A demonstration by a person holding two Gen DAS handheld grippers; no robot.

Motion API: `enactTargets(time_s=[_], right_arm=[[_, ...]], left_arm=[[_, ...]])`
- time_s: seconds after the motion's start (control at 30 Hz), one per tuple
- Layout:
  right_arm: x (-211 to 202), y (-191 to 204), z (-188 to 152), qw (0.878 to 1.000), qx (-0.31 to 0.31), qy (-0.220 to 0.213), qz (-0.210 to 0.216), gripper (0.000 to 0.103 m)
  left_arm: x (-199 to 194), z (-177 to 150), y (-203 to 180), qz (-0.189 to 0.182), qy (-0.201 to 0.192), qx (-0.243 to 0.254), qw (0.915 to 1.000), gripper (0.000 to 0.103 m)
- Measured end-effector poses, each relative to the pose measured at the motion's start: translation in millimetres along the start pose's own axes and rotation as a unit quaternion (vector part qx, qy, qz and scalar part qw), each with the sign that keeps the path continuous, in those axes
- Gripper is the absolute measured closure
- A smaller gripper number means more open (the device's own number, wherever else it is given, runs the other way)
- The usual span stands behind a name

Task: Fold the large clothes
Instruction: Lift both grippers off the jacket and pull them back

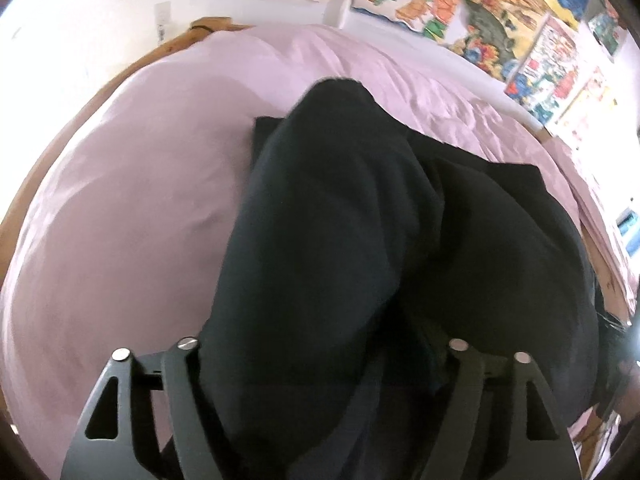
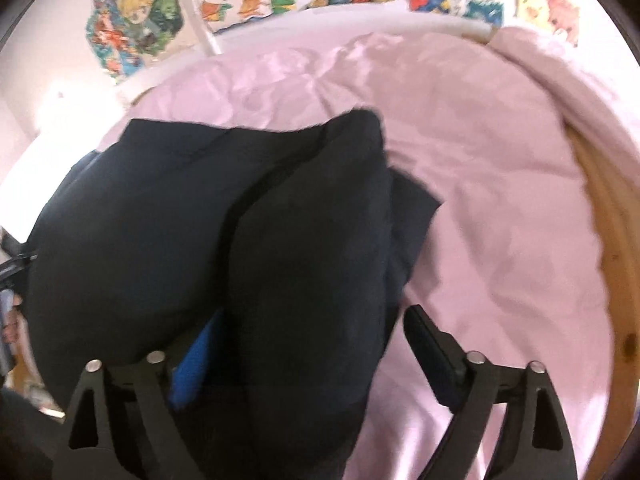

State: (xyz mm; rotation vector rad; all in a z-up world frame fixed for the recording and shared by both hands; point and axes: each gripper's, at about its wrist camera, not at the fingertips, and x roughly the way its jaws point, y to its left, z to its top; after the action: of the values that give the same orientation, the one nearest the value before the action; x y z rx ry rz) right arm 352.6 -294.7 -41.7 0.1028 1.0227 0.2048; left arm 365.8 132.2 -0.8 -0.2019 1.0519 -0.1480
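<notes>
A dark garment (image 1: 360,220) lies on a bed covered with a pink sheet (image 1: 120,200), bunched into two thick, rounded lobes that run away from the cameras toward the wall of coloured posters (image 1: 500,20). Its long axis appears to go from the near edge of the bed toward that wall, with the far end tapering to a blunt rounded tip in the left wrist view and a flatter layer of the same cloth showing beneath it on either side. The left gripper (image 1: 320,380) stands fairly wide, its jaws apart with the near end of the cloth draped between and over them; the pads are hidden, so it does not look clamped, though that is a judgement. The right gripper (image 2: 300,344) is spread wide too: its right finger (image 2: 430,352) stands clear over the sheet, apart from the cloth, while the left one is tucked under the fabric beside a strip of blue (image 2: 192,364), perhaps a pad or a lining, which cannot be told. With both grippers at the near end and neither pinching, the garment seems to have been laid down doubled over, one fold of the job apparently done; the puffed lobes suggest it wants flattening or another fold across its length.
</notes>
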Motion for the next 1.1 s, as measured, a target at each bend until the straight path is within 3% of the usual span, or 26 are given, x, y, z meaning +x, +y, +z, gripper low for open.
enactTargets(time_s=[0.07,0.13,0.27,0.33,0.67,1.1], right_arm=[[-7,2,-1,1.000,-0.001,-0.012,-0.029,0.010],[-14,5,-2,0.998,-0.006,-0.027,-0.056,0.008],[-29,13,-8,0.991,-0.019,-0.059,-0.119,0.003],[-41,15,-12,0.988,-0.009,-0.084,-0.126,0.003],[-89,64,-37,0.980,-0.025,-0.169,-0.098,0.000],[-137,103,-110,0.968,0.018,-0.244,-0.052,0.000]], left_arm=[[-5,-1,3,0.015,-0.003,0.000,0.9999,0.018],[-12,-3,4,0.027,-0.017,-0.006,0.9995,0.012],[-35,-11,-1,0.043,-0.063,0.001,0.9971,0.004],[-48,-19,-7,0.054,-0.088,0.012,0.9945,0.002],[-97,-65,-48,0.039,-0.166,0.061,0.9836,0.002],[-140,-134,-90,0.022,-0.251,0.137,0.9580,0.002]])
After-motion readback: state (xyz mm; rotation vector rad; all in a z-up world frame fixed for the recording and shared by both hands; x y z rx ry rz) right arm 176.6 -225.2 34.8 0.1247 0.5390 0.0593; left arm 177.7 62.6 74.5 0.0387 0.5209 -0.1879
